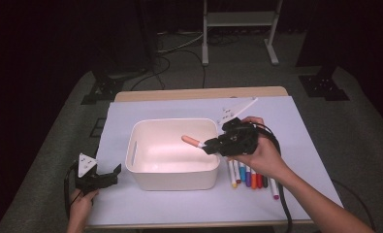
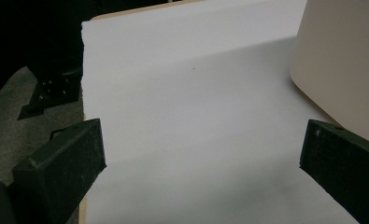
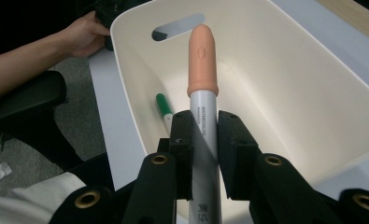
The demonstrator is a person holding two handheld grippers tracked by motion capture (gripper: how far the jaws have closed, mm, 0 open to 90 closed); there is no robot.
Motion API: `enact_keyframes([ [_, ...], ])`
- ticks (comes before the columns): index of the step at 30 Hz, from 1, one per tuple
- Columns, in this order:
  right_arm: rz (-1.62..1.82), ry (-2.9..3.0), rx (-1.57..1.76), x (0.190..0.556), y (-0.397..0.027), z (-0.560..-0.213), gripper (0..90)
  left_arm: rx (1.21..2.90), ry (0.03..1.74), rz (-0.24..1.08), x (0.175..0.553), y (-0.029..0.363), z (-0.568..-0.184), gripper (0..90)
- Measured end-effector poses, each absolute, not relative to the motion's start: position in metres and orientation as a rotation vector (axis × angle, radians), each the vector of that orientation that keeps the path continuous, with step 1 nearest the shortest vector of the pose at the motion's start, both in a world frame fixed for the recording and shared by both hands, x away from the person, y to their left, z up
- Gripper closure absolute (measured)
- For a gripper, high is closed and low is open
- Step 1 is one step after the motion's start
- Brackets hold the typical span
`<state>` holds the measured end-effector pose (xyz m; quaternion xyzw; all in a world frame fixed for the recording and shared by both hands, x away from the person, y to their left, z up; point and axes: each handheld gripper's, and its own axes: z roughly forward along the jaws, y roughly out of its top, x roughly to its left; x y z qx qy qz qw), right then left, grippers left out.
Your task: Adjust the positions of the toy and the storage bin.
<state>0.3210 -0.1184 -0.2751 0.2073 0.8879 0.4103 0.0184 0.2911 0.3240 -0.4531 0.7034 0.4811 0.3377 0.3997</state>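
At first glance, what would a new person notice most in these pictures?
The eye goes first to the right gripper, shut on a marker with a peach cap held over the open white bin in the middle of the table. A green marker already lies inside the bin, and a row of colored markers waits on the table just right of it. The left gripper rests open near the bin's left side.

A tub point(image 1: 172, 154) stands at the middle of a sheet point(image 1: 286, 121) that covers the table point(image 1: 199, 93). A row of markers point(image 1: 251, 176) lies on the sheet just right of the tub. The right gripper point(image 1: 207, 145) reaches over the tub's right rim, a marker point(image 3: 203, 93) between its jaws, above the tub's inside. Another marker point(image 3: 164, 108) lies inside the tub. The left gripper point(image 1: 112, 177) sits left of the tub, near the sheet's front edge.
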Motion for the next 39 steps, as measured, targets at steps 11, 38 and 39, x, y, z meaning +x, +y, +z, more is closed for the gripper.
enact_keyframes([
  [11,1.242,2.849,0.512,0.332,-0.073,-0.287,75.9,1.781,1.219,0.851,0.291,0.324,-0.453,0.0],
  [38,1.078,3.014,0.355,0.351,0.006,-0.329,75.9,1.773,1.222,0.846,0.292,0.325,-0.453,0.0],
  [39,1.064,3.025,0.341,0.35,0.01,-0.332,75.9,1.773,1.222,0.845,0.291,0.325,-0.453,0.0],
])
